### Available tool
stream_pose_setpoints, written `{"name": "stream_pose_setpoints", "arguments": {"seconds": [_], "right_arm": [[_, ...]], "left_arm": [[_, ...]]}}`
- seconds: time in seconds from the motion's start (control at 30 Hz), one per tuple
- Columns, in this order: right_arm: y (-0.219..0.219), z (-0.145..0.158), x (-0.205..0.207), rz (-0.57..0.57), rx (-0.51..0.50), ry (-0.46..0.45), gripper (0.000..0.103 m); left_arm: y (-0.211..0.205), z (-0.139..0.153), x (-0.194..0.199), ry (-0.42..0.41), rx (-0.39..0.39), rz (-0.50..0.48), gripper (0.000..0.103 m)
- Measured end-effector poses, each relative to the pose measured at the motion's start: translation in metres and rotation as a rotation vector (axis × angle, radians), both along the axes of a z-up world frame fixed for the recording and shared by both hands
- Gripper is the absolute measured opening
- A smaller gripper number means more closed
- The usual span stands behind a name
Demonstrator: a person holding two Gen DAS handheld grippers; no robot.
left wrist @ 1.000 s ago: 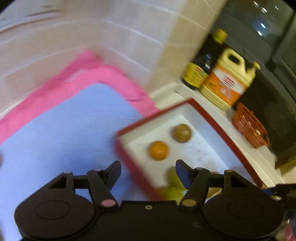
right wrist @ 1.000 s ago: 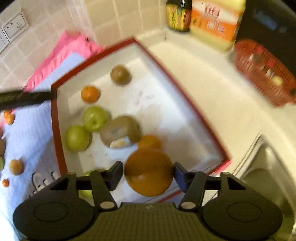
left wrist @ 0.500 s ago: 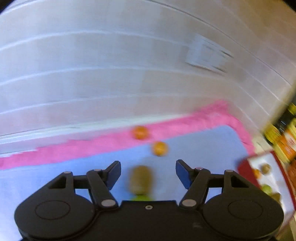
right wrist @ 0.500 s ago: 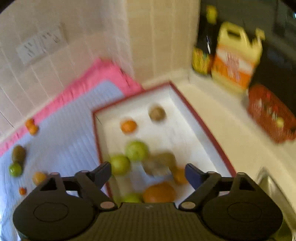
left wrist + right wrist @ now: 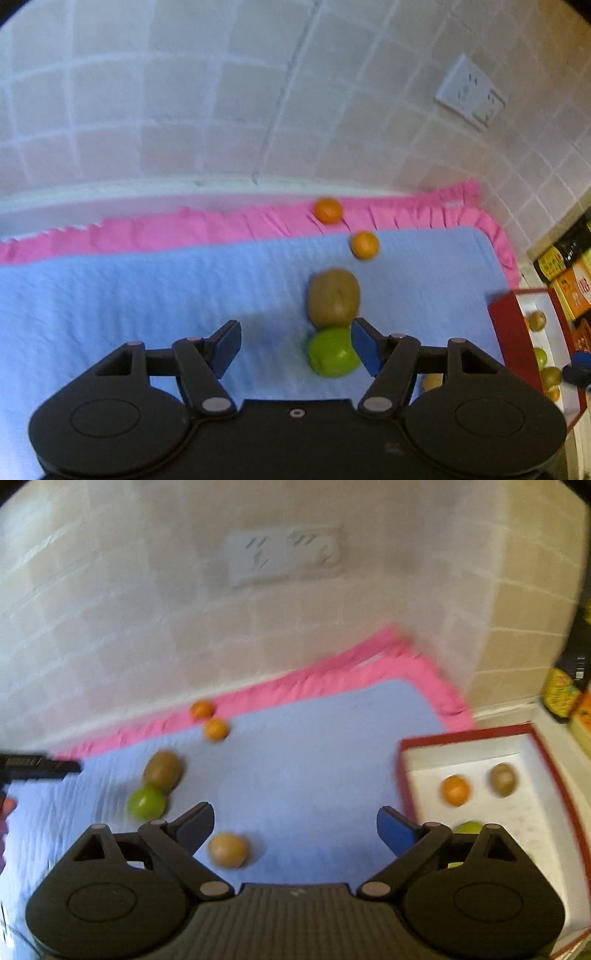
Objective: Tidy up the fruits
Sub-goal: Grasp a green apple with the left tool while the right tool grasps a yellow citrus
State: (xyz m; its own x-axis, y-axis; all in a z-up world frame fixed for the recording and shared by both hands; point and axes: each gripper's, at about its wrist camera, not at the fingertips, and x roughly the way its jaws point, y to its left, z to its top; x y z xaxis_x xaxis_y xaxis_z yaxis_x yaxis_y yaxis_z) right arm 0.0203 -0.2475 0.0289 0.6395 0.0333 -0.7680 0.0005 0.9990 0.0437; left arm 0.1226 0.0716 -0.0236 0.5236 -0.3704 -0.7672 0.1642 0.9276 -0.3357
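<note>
Blue mat (image 5: pixel 147 295): brown kiwi (image 5: pixel 333 297) touching glossy green apple (image 5: pixel 332 352).

A pale blue ribbed mat (image 5: pixel 147 295) with a pink frilled border (image 5: pixel 221 227) lies before me, bearing a green apple (image 5: pixel 332 356), a brown kiwi (image 5: pixel 333 297) and two orange mandarins (image 5: pixel 364 244), beside a red-rimmed white box (image 5: pixel 532 812).

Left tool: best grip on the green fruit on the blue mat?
Take the green fruit across its widest middle, coming down from above. It is round, so only the equator gives the pads purchase. The kiwi sits against its far side, so put the fingers on its left and right, which look free. The left tool is open but off-centre; shift it right first.
</note>
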Motion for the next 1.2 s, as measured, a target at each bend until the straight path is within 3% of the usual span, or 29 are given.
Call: {"name": "stream_pose_setpoints", "arguments": {"seconds": [0.17,0.33,0.47,0.57,0.77,0.9,1.03,1.1,1.17,1.2], "right_arm": [[0.027,-0.027,0.002,0.04,-0.013,0.069,0.096],[0.033,-0.061,0.013,0.053,0.031,0.114,0.095],[0.04,-0.078,0.021,0.079,0.073,0.135,0.094],[0.05,-0.092,0.033,0.1,0.09,0.154,0.094],[0.062,-0.115,0.055,0.101,0.028,0.181,0.09],[0.058,-0.122,0.066,0.094,0.073,0.192,0.09],[0.058,-0.127,0.072,0.093,0.09,0.2,0.082],[0.059,-0.131,0.075,0.096,0.093,0.211,0.078],[0.06,-0.132,0.074,0.098,0.081,0.197,0.076],[0.061,-0.132,0.074,0.101,0.08,0.192,0.073]], "left_arm": [[-0.02,-0.023,0.012,0.062,-0.092,-0.06,0.078],[-0.047,-0.049,0.018,0.106,-0.053,-0.085,0.079],[-0.054,-0.067,0.024,0.149,-0.07,-0.093,0.08],[-0.061,-0.073,0.027,0.147,-0.048,-0.106,0.08],[-0.068,-0.081,0.029,0.135,-0.046,-0.11,0.08],[-0.069,-0.081,0.029,0.117,-0.037,-0.11,0.08],[-0.071,-0.082,0.03,0.11,-0.03,-0.109,0.079],[-0.071,-0.082,0.03,0.107,-0.023,-0.104,0.075],[-0.071,-0.081,0.028,0.097,0.004,-0.102,0.063],[-0.07,-0.081,0.027,0.09,0.017,-0.108,0.065]]}}
